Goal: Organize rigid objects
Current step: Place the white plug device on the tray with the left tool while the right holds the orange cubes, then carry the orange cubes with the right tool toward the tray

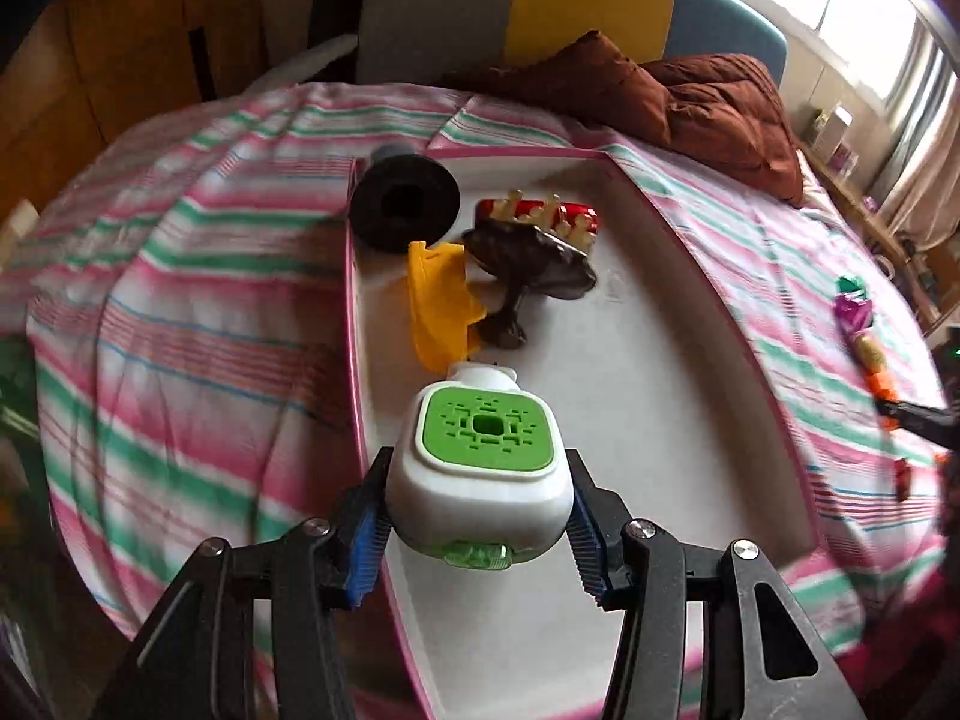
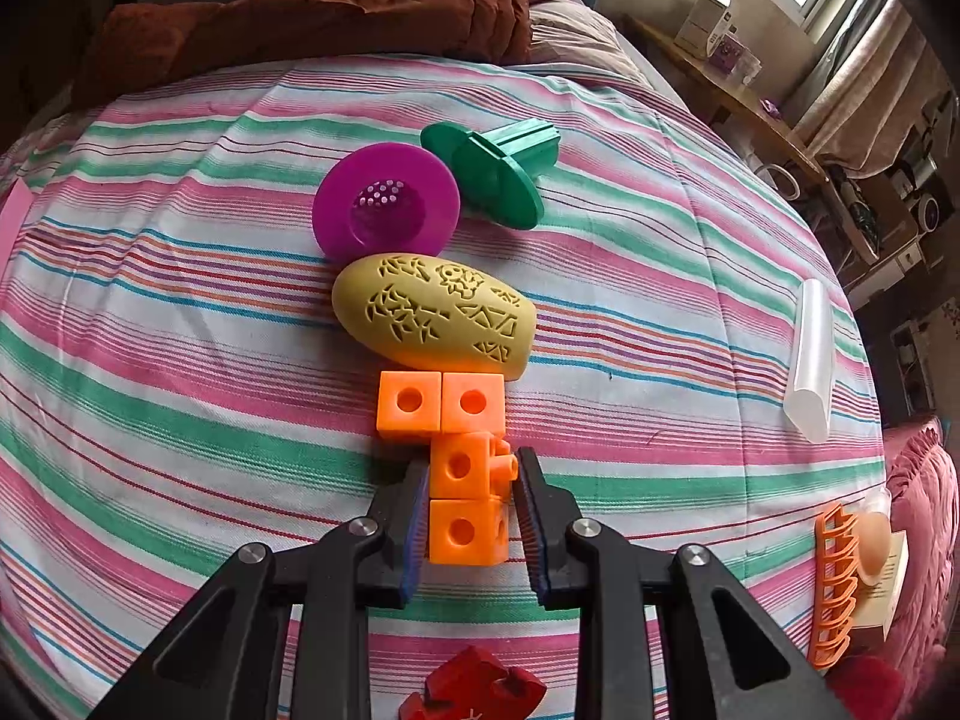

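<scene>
In the left wrist view my left gripper point(image 1: 480, 504) is shut on a white and green plug-in device point(image 1: 480, 462), held over the near part of a white tray with a pink rim point(image 1: 690, 396). The tray holds a black spool point(image 1: 403, 204), a yellow piece point(image 1: 441, 306), a dark brown stemmed dish point(image 1: 528, 264) and a red piece with pale pegs point(image 1: 540, 213). In the right wrist view my right gripper point(image 2: 471, 507) straddles an orange linked-cube piece point(image 2: 459, 450) on the striped bed; the jaws are close beside the cubes, with a small gap on the right.
Beyond the cubes lie a yellow-green patterned egg shape point(image 2: 435, 315), a magenta strainer disc point(image 2: 387, 207) and a green flanged piece point(image 2: 498, 168). A clear tube point(image 2: 810, 360) lies right, an orange rack point(image 2: 834, 588) at the bed edge, a red piece point(image 2: 474, 690) near. Brown pillows point(image 1: 678, 102) lie behind.
</scene>
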Available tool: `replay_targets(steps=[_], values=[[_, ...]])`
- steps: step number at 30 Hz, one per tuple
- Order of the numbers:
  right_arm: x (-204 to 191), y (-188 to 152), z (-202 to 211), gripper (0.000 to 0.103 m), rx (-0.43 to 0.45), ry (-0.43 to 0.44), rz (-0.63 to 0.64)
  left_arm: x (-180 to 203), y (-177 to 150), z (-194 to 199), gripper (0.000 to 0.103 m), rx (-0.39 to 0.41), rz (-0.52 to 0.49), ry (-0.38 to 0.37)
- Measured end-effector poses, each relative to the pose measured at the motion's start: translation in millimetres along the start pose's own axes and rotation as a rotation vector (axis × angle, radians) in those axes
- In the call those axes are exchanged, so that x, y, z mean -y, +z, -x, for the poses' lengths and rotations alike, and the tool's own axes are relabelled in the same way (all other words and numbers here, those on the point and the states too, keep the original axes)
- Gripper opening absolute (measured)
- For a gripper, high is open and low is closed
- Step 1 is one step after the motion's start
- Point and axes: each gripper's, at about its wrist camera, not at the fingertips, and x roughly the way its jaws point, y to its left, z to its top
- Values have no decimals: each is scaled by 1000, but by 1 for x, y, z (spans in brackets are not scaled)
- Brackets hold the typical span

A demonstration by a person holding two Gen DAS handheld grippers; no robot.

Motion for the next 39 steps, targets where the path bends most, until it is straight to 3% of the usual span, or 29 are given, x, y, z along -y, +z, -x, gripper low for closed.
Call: replay_targets(steps=[2,9,23,31,39], values=[[0,0,0,26,0,0,-1,2,6,-4,53,3,-16,26],[0,1,-1,26,0,0,0,-6,5,6,62,3,49,-33],[-6,-4,4,26,5,-4,11,3,-11,38,66,71,55,22],[-11,-3,7,26,12,35,29,6,-13,51,66,102,39,33],[-30,-6,13,26,22,163,91,9,-18,54,66,96,37,32]])
